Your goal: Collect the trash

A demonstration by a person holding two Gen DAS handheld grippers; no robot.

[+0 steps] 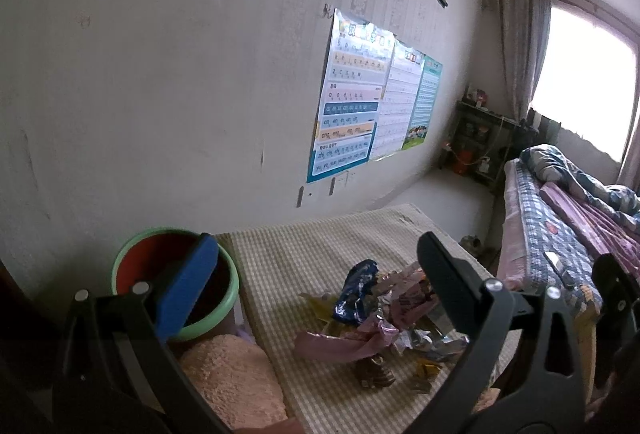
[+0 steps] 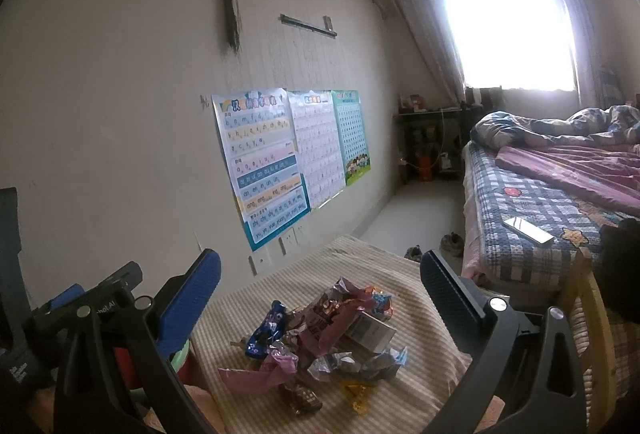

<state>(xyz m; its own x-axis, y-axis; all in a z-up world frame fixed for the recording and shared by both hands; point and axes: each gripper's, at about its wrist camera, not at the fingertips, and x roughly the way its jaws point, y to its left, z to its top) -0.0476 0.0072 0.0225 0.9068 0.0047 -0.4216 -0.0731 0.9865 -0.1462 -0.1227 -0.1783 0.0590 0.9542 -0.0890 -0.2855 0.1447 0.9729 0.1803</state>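
A pile of crumpled snack wrappers lies on a checked cloth surface: a blue wrapper, pink plastic, silver foil and a small brown packet. A round bin with a green rim and red inside stands left of the cloth. My left gripper hovers open above the pile and the bin's edge, holding nothing. My right gripper is open too, raised over the pile. The left gripper's body shows at the left of the right wrist view.
A peach towel lies below the bin. Wall posters hang behind. A bed with a checked cover and a phone stands to the right. Shoes sit on the floor; a cluttered shelf stands under the window.
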